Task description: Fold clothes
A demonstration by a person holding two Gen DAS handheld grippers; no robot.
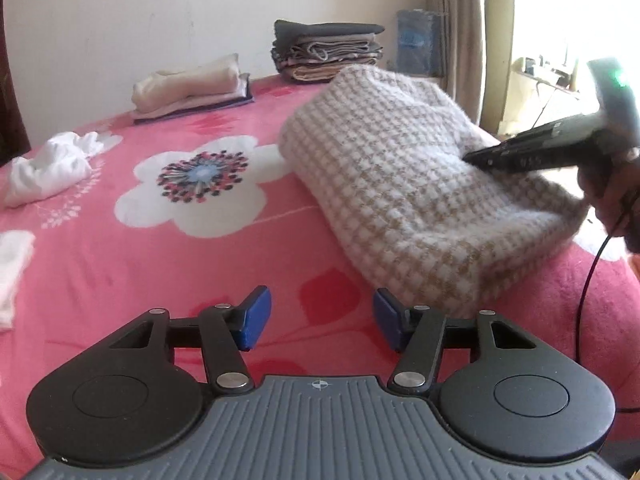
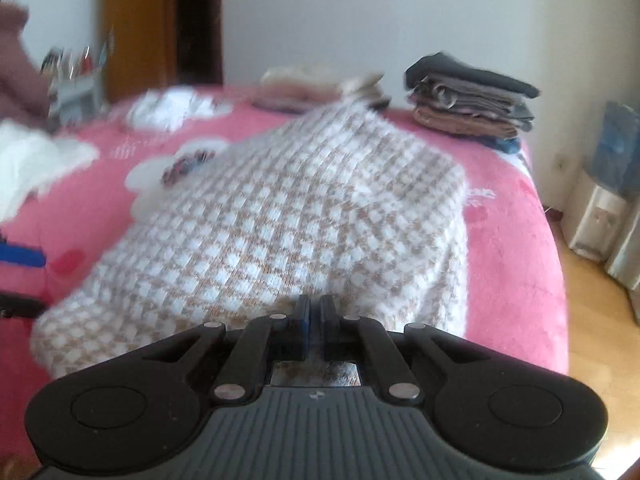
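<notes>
A folded cream-and-tan checked sweater [image 1: 400, 168] [image 2: 280, 220] lies on the pink flowered bed cover [image 1: 120, 260] [image 2: 512, 260], close to the bed's near right edge. My left gripper [image 1: 320, 312] stands open just left of the sweater's near corner, with only bed cover between its blue pads. My right gripper [image 2: 314, 312] is shut, its pads together over the sweater's near part. In the left wrist view the right gripper [image 1: 472, 158] comes in from the right in a hand, tip resting against the sweater's top. No fabric shows between its pads.
A stack of folded dark and brown clothes [image 1: 326, 52] [image 2: 472, 96] and a folded cream pile [image 1: 192, 88] sit at the far edge by the wall. A crumpled white garment [image 1: 48, 168] lies at the left. Beyond the bed's right edge are wood floor and a water dispenser [image 2: 608, 200].
</notes>
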